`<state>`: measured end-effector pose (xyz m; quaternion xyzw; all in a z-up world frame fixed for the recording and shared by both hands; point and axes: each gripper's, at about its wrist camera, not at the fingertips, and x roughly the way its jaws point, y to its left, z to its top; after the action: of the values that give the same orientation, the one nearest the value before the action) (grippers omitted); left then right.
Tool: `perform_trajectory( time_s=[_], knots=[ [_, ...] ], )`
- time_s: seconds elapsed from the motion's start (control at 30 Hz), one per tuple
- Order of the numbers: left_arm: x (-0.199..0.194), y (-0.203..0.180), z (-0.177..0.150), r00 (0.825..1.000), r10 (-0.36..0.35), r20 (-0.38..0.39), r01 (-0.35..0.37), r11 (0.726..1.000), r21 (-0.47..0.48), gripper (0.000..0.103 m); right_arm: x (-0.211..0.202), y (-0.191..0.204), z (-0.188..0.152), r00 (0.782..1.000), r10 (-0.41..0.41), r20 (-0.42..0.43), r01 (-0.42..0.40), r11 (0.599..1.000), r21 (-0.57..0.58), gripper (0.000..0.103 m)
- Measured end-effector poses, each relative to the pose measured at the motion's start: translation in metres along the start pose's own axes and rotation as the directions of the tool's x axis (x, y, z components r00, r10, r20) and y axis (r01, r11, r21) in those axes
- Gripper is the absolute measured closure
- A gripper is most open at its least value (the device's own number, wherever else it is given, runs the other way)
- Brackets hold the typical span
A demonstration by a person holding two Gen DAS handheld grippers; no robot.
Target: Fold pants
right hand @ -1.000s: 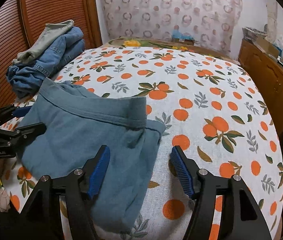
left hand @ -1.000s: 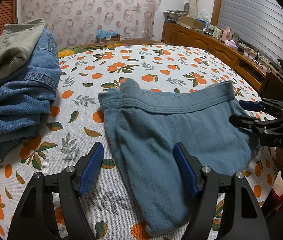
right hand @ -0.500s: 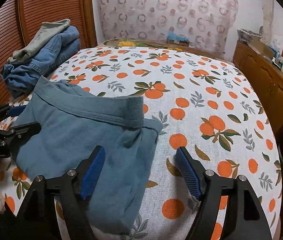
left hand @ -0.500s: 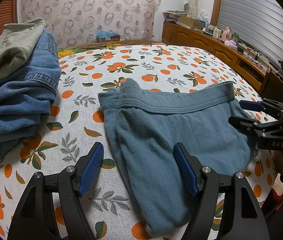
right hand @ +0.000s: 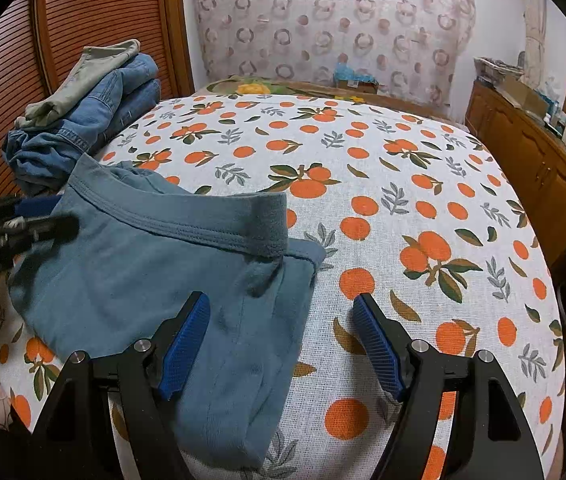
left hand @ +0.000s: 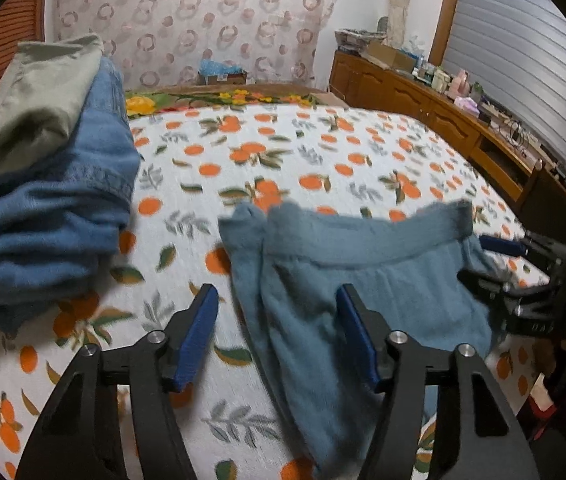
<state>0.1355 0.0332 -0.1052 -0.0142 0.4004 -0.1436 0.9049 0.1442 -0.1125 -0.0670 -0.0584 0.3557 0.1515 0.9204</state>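
Note:
Folded teal-blue knit pants (left hand: 363, 280) (right hand: 143, 272) lie on the orange-print bedcover (left hand: 283, 152) (right hand: 403, 200), waistband on the far side. My left gripper (left hand: 275, 308) hovers over their left edge. Its jaws are closing, the cloth edge lies under the gap, and the pads do not press on it. My right gripper (right hand: 279, 308) stands open above the pants' right edge, one finger over cloth and the other over bare cover. Each gripper also shows in the other view: the right gripper (left hand: 473, 258) at the right, the left gripper (right hand: 63, 214) blurred at the left.
A pile of blue jeans topped by a khaki garment (left hand: 43, 200) (right hand: 95, 112) sits at the far left of the bed. A cluttered wooden cabinet (left hand: 443, 120) (right hand: 543, 168) runs along the right side. Slatted wooden doors (right hand: 83, 20) stand behind the pile.
The left gripper's jaws have narrowed and its view has blurred with a slight shift. The right gripper's jaws opened a little wider, then stayed. The pants lie as before.

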Motion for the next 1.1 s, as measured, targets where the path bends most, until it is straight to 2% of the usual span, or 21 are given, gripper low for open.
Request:
perform_trajectory(
  time_s=[0.2,0.47,0.77,0.97,1.1],
  knots=[
    [0.009,0.011,0.016,1.000,-0.020,-0.012,0.020,0.999,-0.041,0.048,0.000,0.000,0.000,1.000,0.000,0.000,0.000,1.000,0.000,0.027],
    [0.023,0.014,0.020,0.999,-0.024,-0.041,0.022,0.999,-0.047,0.048,0.000,0.000,0.000,1.000,0.001,0.000,-0.001,1.000,0.001,0.027],
    [0.031,0.021,0.019,0.996,-0.074,-0.048,0.070,0.994,-0.088,0.048,-0.001,-0.001,0.001,1.000,0.024,0.001,-0.024,1.000,0.004,0.027],
    [0.031,0.024,0.018,0.995,-0.087,-0.038,0.083,0.991,-0.103,0.048,-0.003,-0.005,0.001,0.998,0.058,0.005,-0.058,0.998,0.014,0.041],
    [0.030,0.024,0.018,0.995,-0.094,-0.032,0.090,0.989,-0.116,0.052,-0.004,-0.012,0.004,0.997,0.074,0.008,-0.074,0.996,0.041,0.056]
  ],
)
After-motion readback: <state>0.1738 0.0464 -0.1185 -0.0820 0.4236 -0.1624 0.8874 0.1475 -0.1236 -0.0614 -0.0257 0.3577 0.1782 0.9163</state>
